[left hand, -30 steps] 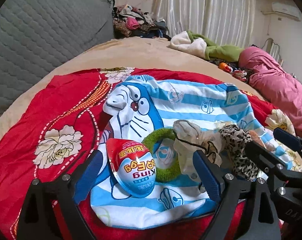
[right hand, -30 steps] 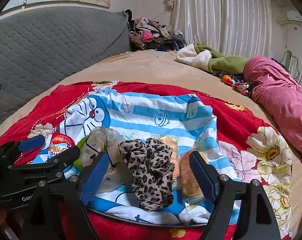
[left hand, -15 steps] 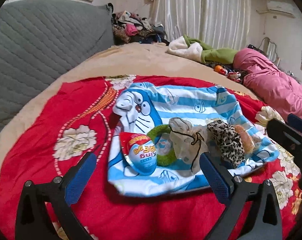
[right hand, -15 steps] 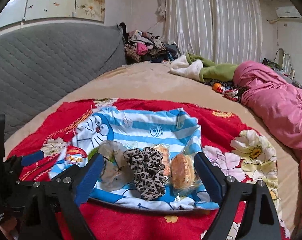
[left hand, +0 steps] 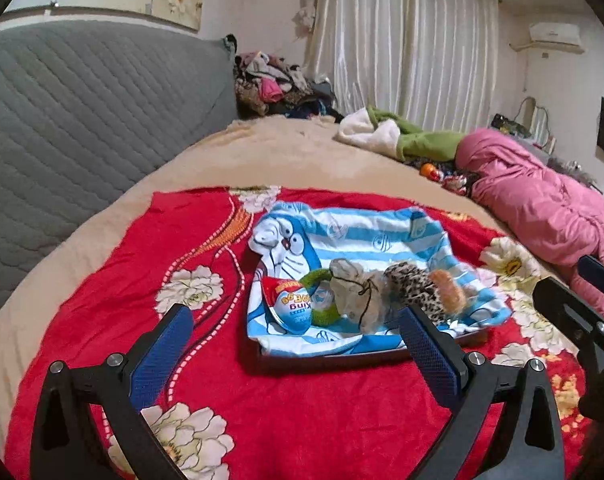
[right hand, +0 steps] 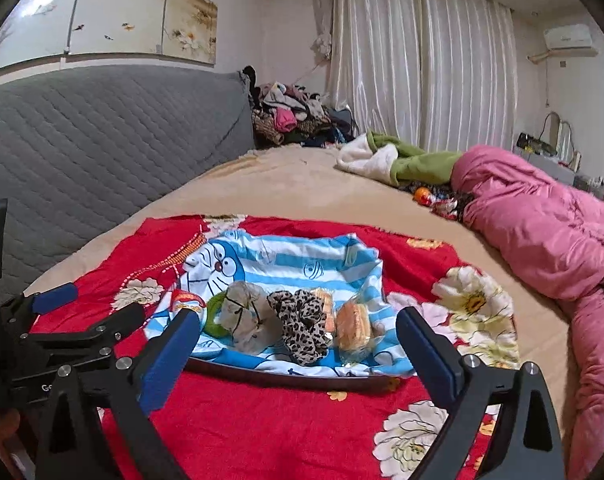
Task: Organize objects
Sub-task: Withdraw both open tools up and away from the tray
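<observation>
Right wrist: pink quilt beside red blanket.

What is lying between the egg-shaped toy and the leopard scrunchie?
In the left wrist view, a green ring and a beige pouch lie between the toy egg and leopard scrunchie.

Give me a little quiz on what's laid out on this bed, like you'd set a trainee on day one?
1. True or false: the leopard-print scrunchie lies on the Doraemon cloth.
2. Which item sits furthest left in the row, in the left wrist view? A) wrapped biscuits B) toy egg C) green hair tie
3. Fill in: the jaws of both the left gripper and the right gripper are ____ and hold nothing.

Key: 1 true; 2 B; 3 open.
</observation>
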`<state>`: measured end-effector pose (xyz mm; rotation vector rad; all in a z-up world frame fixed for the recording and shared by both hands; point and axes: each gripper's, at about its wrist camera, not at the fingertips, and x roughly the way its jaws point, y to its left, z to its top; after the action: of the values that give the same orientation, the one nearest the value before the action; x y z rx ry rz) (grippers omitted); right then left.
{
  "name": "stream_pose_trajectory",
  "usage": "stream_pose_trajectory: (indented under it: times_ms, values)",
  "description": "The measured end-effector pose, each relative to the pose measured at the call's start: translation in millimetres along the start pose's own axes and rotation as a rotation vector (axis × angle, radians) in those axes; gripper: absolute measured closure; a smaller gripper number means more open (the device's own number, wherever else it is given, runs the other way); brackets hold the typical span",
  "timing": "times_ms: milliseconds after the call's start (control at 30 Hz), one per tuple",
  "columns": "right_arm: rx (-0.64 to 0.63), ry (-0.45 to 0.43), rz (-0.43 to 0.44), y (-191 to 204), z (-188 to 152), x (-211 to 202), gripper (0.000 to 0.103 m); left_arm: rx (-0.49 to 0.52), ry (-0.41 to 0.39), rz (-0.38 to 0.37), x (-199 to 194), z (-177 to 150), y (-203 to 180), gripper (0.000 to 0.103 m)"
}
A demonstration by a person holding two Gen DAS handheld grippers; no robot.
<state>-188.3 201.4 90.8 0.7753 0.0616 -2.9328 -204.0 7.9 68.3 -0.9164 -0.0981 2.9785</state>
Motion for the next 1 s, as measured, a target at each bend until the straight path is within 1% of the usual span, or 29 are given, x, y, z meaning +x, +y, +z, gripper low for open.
stream_pose_trajectory:
  times_ms: [133,233,367,500,600,867,1000]
  values:
    - [-0.007,-0.045,0.002,5,6,-29,0.002,0.022,-0.04,0.003,-26,2,-5,0.0]
    - [-0.016,-0.065,-0.003,9,8,-50,0.001,0.005,-0.061,-0.012,-45,4,-4,0.0]
    - [-0.02,-0.094,-0.008,12,11,-71,0.001,0.026,-0.085,0.003,-68,5,-9,0.0]
    - [-0.023,-0.108,-0.013,14,9,-90,0.001,0.006,-0.102,0.002,-89,3,-8,0.0]
    - [-0.023,-0.116,-0.013,16,5,-104,0.001,0.013,-0.116,0.024,-102,-2,-7,0.0]
    - [-0.022,-0.144,-0.004,23,-12,-140,0.001,0.041,-0.145,0.043,-137,-20,-7,0.0]
    - [-0.028,-0.156,-0.021,26,-23,-156,0.001,0.056,-0.16,0.056,-152,-31,-9,0.0]
